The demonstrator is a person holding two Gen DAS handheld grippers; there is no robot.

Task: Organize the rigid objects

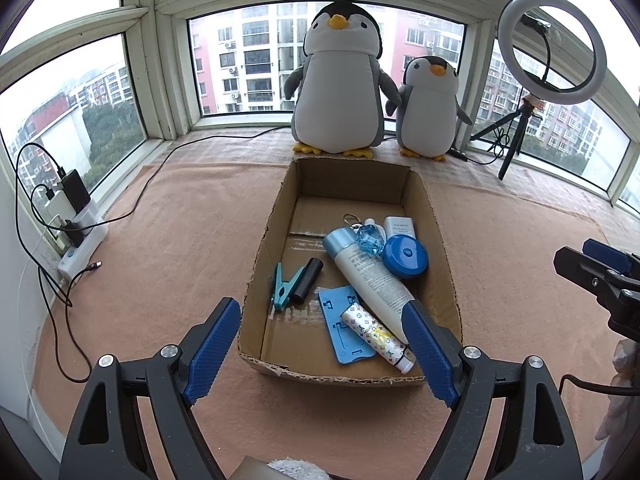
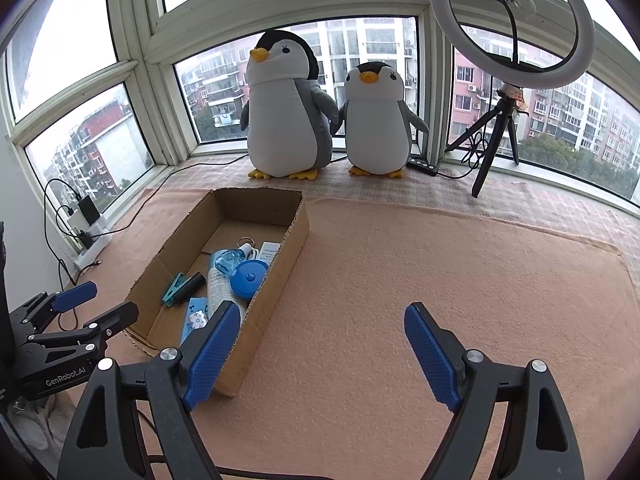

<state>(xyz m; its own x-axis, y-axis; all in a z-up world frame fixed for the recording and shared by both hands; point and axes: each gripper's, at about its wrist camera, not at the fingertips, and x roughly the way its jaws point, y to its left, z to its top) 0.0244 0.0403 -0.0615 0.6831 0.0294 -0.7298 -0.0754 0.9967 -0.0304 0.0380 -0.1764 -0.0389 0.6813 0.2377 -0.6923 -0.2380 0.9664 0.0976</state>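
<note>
The left gripper (image 1: pixel 322 344) is spread wide and holds nothing, hanging over the near end of the cardboard box (image 1: pixel 276 216), while the right gripper (image 2: pixel 322 346) is also wide and empty, over the pink mat (image 2: pixel 440 272) just to the right of the box. Inside the box lie a white tube (image 1: pixel 372 280), a blue round case (image 1: pixel 405 257), a teal clip (image 1: pixel 285 286), a black cylinder (image 1: pixel 306 280) and a blue flat holder (image 1: pixel 344 328). Behind the box stand two plush penguins (image 1: pixel 340 80).

left wrist: low, near, faces window, over cardboard box (image 1: pixel 352 184) | right wrist: right of box, same heading | shared: box (image 2: pixel 260 208), penguins (image 1: pixel 340 80), ring light (image 2: pixel 512 24)
</note>
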